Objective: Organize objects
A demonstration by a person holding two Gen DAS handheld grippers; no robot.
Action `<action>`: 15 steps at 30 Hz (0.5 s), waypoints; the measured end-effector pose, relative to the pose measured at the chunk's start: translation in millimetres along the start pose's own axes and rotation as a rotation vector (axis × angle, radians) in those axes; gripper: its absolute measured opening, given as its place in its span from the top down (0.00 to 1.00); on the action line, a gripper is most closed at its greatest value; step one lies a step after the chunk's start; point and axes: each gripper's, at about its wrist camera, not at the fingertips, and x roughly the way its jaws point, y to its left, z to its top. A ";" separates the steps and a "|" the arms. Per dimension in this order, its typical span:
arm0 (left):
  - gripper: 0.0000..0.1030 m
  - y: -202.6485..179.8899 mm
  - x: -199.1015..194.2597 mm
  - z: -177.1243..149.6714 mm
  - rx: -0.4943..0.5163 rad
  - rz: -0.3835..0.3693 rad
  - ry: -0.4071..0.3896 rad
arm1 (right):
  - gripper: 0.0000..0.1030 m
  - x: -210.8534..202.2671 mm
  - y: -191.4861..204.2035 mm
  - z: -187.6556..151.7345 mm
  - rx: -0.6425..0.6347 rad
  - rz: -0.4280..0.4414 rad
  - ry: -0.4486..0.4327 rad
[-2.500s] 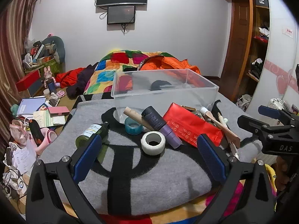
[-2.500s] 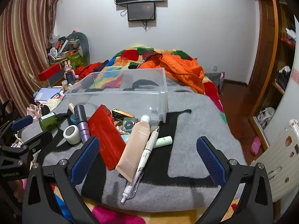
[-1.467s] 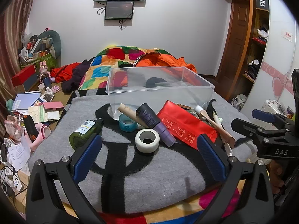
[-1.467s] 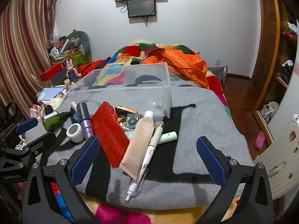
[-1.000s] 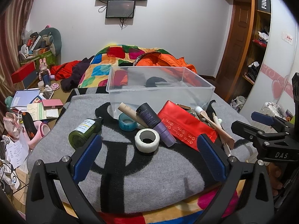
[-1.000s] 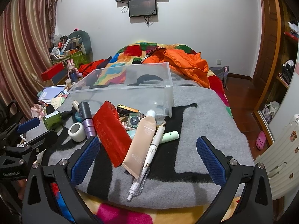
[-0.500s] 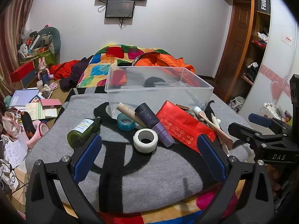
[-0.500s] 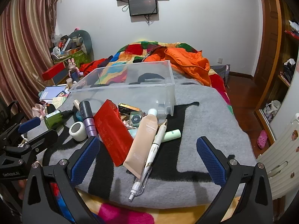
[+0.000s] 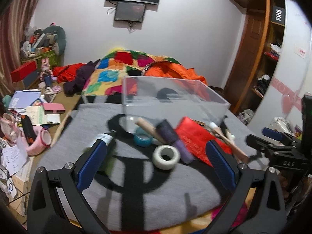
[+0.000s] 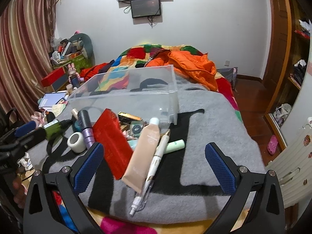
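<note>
In the left wrist view, the left hand-held gripper [image 9: 156, 161] hovers over the near edge of the bed with its blue-padded fingers [image 9: 91, 163] spread wide apart and nothing between them. On the grey blanket with black markings [image 9: 120, 191] a white roll of tape [image 9: 166, 157] lies nearest, touching a dark purple cylindrical bottle [image 9: 172, 139]; a teal roll of tape [image 9: 143, 138] sits just behind, beside a tan tube [image 9: 148, 126]. A flat red packet [image 9: 197, 139] lies to the right of the bottle, and a clear rectangular plastic bin [image 9: 175, 99] stands behind the pile, toward the middle of the bed. This view is motion-blurred. In the right wrist view, the right hand-held gripper [image 10: 154, 165] also has its fingers wide apart and empty, over the near edge. Between them lie a beige squeeze tube with a pale cap [image 10: 145, 156], a white pen [image 10: 154, 167] touching its right side, and a mint-green tube [image 10: 174, 144] just beyond. A dark green bottle with a white label [image 10: 54, 127] lies near the left edge.
</note>
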 end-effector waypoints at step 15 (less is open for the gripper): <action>0.37 67.2 59.9 -2.8 -0.059 0.122 0.119 | 0.35 41.8 -27.3 -2.7 0.077 -0.026 0.105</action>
